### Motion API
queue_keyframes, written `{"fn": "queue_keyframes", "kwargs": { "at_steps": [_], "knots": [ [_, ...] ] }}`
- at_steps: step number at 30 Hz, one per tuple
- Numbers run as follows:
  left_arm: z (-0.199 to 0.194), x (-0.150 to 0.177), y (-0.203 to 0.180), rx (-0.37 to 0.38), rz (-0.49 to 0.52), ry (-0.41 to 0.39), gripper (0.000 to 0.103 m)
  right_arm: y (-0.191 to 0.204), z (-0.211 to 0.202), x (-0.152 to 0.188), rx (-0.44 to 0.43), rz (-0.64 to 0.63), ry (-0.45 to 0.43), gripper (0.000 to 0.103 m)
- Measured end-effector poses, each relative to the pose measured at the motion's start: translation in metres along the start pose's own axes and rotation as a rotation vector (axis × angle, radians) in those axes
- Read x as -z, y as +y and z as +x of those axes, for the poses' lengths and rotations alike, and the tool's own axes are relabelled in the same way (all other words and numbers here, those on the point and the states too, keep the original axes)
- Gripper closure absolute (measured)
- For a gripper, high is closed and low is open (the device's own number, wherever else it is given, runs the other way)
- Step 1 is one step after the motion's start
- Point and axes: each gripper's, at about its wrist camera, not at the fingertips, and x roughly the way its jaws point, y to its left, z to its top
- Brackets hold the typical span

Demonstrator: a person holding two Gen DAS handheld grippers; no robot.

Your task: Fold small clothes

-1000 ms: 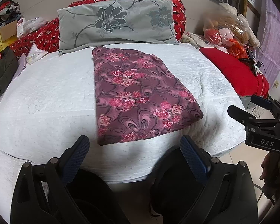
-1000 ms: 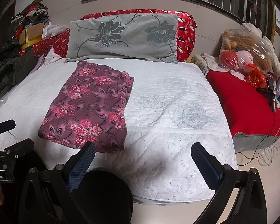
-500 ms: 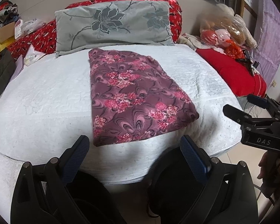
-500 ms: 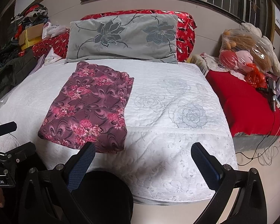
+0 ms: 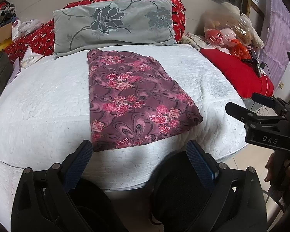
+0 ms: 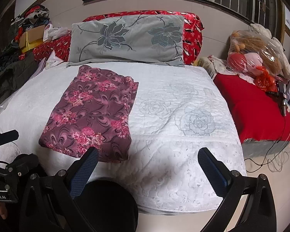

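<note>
Left wrist view: the left claw [image 5: 139,154] is spread wide and empty, held over the near edge of a white bed [image 5: 38,106]. A folded floral garment [image 5: 133,100] lies flat on the bed just ahead of the claw, its near edge close beyond the left fingertip. Past it, a grey pillow [image 5: 114,25] leans on a red bolster [image 5: 177,11].

Ahead and to the right, a clear plastic bag [image 5: 230,29] holds soft toys; how many cannot be made out. Far left, a cardboard box [image 5: 2,34] is cut off by the frame, contents unclear.

Right wrist view: the right claw [image 6: 149,156] is also spread wide and holds nothing. The garment [image 6: 90,114] lies ahead and to its left, its near corner just beyond the left fingertip. The bag of toys [image 6: 255,52] sits far right above a red cover [image 6: 255,108].

Compared with half a second ago, the left claw has edged slightly nearer the garment; the right view is almost unchanged, and the garment has not moved.

At the left view's right edge, the right claw [image 5: 247,106] shows side-on, with the holding hand [image 5: 280,172] partly cut off.
</note>
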Motion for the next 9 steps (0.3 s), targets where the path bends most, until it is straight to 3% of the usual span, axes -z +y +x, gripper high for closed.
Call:
{"fn": "queue_keyframes", "kwargs": {
  "at_steps": [9],
  "knots": [
    [0.0073, -0.0036, 0.004, -0.026, -0.006, 0.023, 0.004, -0.0012, 0.0107, -0.0071, 0.002, -0.006, 0.011, 0.0]
  ]
}}
